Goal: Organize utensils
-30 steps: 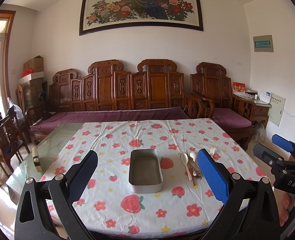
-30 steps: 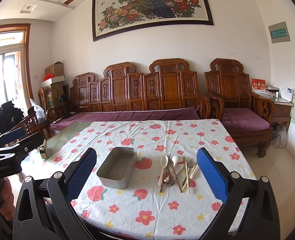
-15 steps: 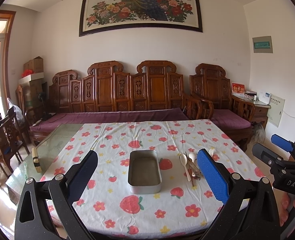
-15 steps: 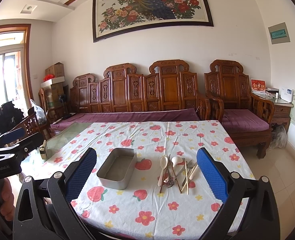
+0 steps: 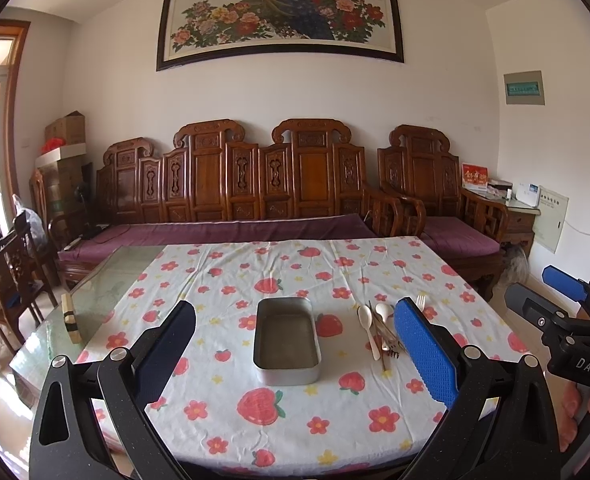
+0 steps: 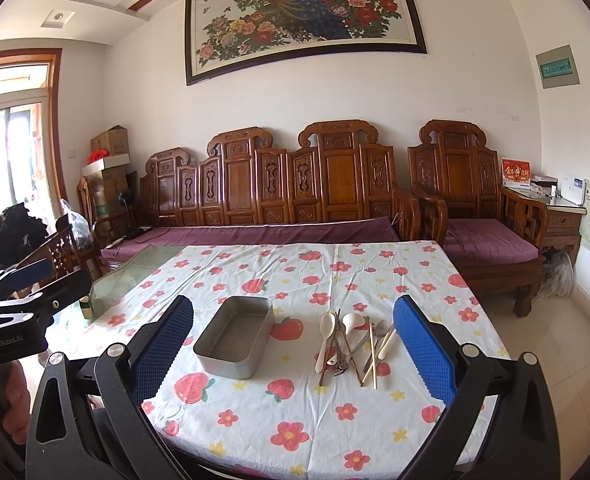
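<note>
Both grippers hover short of the counter (image 6: 375,272), the left gripper (image 5: 295,344) and right gripper (image 6: 293,344) each with jaws spread wide, holding nothing. The utensils (image 6: 353,344) lie heaped at three o'clock of the empty metal tray (image 6: 235,336).

"DAS" stands on the right claw (image 5: 565,300); "GenRobot.AI" stands on the left claw (image 6: 27,280).
</note>
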`<state>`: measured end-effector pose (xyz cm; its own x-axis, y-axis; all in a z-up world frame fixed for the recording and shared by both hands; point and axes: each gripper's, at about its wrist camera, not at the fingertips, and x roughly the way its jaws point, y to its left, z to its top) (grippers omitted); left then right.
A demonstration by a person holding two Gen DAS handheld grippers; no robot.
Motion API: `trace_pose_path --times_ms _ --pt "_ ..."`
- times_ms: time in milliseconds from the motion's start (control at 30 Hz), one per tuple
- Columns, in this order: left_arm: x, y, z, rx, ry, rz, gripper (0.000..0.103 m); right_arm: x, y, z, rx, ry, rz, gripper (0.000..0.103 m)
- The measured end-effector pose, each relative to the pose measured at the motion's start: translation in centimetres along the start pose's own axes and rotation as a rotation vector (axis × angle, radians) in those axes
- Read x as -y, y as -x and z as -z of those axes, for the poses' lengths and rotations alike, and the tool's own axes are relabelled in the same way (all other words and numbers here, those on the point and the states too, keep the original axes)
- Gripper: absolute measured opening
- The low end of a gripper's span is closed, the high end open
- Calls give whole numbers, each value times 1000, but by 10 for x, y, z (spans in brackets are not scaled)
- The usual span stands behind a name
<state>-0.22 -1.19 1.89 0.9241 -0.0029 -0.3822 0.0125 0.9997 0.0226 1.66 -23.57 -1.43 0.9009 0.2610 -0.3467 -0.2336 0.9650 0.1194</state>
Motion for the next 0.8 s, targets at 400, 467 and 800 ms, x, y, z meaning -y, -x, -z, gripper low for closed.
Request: trace_pose_path --times_ms 400,467,800 --pt "0 0 1 3 -1 0 97 0 0 0 0 1 0 100" --pt "-1 0 3 3 0 1 97 0 0 0 0 2 1 100" --pt "-2 -7 14 -5 -3 7 97 9 3 0 -14 3 4 100"
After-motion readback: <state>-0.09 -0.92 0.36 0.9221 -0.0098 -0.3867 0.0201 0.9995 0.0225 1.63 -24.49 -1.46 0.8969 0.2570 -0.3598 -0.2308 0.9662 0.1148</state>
